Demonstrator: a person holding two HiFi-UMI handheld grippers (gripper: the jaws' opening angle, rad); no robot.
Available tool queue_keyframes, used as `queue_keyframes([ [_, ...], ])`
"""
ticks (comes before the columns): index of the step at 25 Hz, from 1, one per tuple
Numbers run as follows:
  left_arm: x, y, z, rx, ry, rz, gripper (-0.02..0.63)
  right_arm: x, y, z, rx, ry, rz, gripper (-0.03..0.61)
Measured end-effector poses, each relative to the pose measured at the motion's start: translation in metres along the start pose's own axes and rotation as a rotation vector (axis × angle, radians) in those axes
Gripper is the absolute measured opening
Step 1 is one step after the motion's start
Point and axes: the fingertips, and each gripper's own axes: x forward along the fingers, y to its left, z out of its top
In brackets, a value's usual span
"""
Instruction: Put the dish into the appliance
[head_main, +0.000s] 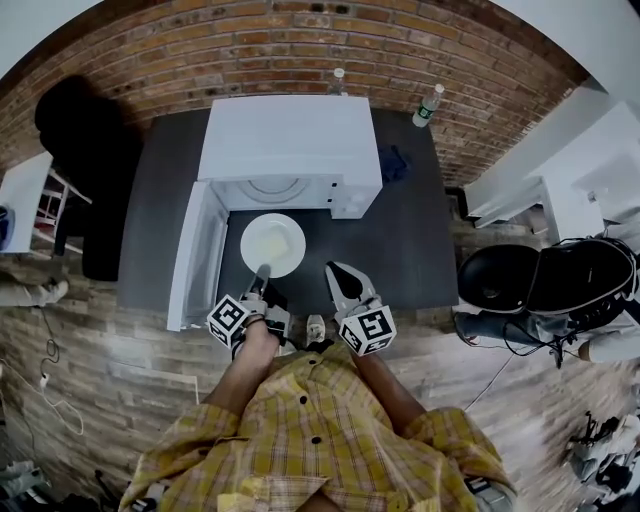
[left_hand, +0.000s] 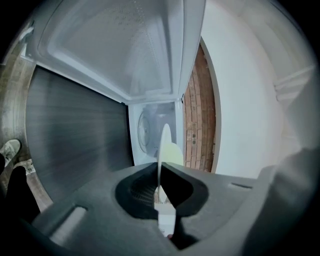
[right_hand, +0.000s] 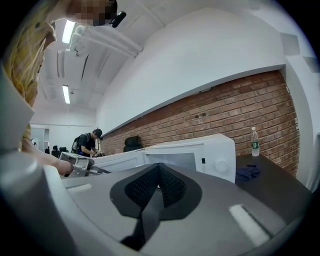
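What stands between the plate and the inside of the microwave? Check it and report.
Nothing visible. The left hand-held gripper holds the plate by its rim just in front of the microwave, whose door is swung open to the left. The cavity shows only its turntable.

The head view looks steeply down from above the bench's (head_main: 410, 240) near edge onto the microwave (head_main: 290, 140). The left gripper view, rolled sideways, faces the microwave's open front from close by. The right gripper view looks low across the bench from farther back, sharing the microwave and far-right bottle (right_hand: 255, 141) with the head view.
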Motion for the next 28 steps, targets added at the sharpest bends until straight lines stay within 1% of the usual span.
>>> queue_keyframes([
  [9,0.040,0.011,0.003,0.006,-0.032,0.014,0.006,0.007,-0.024,-0.001,0.014,0.012,0.005,0.003],
  [14,0.060,0.018,0.004,0.003,-0.050,0.016,0.006,0.012,-0.029,0.000,0.017,0.010,0.029,0.003],
  [20,0.089,0.031,0.013,-0.003,-0.076,0.018,0.006,0.018,-0.036,-0.001,0.012,0.015,0.039,0.003],
  [28,0.119,0.039,0.025,-0.015,-0.116,0.031,0.006,0.024,-0.048,0.000,0.012,0.022,0.029,0.003],
])
